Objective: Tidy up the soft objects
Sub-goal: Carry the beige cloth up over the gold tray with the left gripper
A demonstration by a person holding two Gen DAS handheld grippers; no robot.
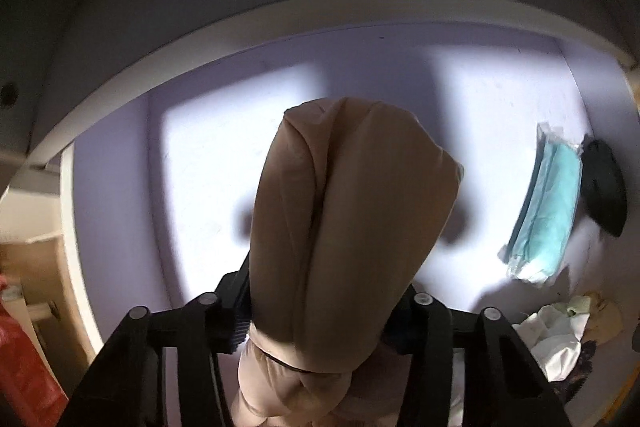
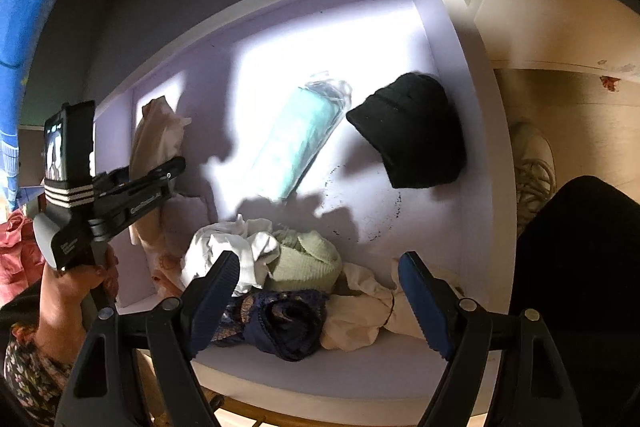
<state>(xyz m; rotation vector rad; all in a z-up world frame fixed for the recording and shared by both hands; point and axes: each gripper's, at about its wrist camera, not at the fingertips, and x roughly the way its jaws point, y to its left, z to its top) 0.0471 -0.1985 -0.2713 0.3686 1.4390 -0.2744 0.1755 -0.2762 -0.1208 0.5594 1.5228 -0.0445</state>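
Clenched on a beige cloth [image 1: 340,211], the left hand-held gripper [image 1: 320,311] points down into a white drawer [image 1: 224,39]; that cloth blocks most of its view. Right hand-held gripper [image 2: 320,291] hangs released over a pile: white cloth [image 2: 224,251], green sock [image 2: 308,263], navy fabric [image 2: 280,323]. Farther in lie a bagged teal cloth [image 2: 300,135] and a black hat [image 2: 412,131].

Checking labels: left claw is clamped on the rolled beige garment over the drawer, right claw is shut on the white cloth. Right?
Not quite. The left claw is clamped on the rolled beige garment over the drawer, but the right claw is open and holds nothing; the white cloth lies in the pile beyond its fingers. The right wrist view shows this.
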